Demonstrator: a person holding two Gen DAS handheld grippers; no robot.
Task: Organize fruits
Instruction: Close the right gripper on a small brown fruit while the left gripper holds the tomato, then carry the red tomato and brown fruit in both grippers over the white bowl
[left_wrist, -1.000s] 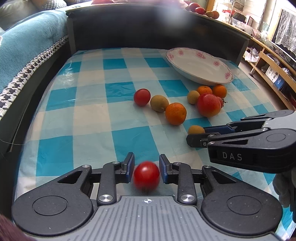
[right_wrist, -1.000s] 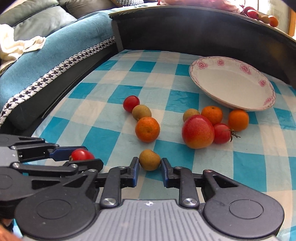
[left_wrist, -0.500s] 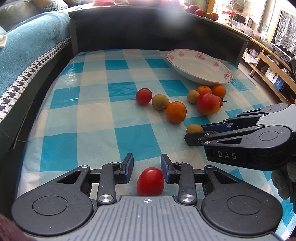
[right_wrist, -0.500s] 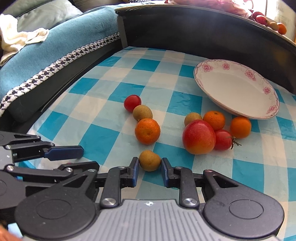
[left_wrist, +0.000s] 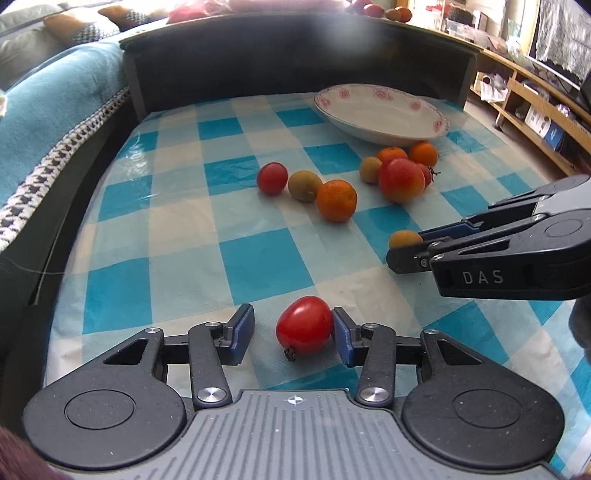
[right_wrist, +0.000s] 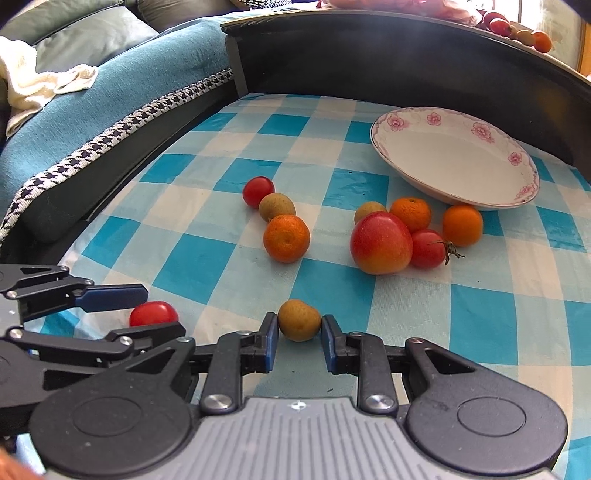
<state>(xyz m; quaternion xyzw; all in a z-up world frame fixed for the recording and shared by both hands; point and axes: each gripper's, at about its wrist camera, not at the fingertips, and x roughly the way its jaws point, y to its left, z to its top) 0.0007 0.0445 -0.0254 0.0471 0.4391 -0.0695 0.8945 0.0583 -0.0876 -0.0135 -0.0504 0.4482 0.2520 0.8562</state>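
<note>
My left gripper (left_wrist: 293, 330) is open around a red tomato (left_wrist: 304, 325) that lies on the checked cloth and touches only the right pad. My right gripper (right_wrist: 299, 338) is shut on a small brown fruit (right_wrist: 299, 319) near the front edge; it also shows in the left wrist view (left_wrist: 404, 239). The white flowered plate (right_wrist: 406, 166) stands empty at the back right. Between it and me lie a red apple (right_wrist: 380, 243), oranges (right_wrist: 286, 238), another tomato (right_wrist: 258, 191) and small brown fruits (right_wrist: 277, 206).
A dark raised board (right_wrist: 406, 59) rims the table at the back, with more fruit on top (right_wrist: 532, 37). A blue sofa (right_wrist: 110, 96) runs along the left. Wooden shelves (left_wrist: 535, 103) stand to the right.
My left gripper has opened wider and the tomato now rests on the cloth, off-centre toward the right pad. My right gripper stays shut on the brown fruit.
</note>
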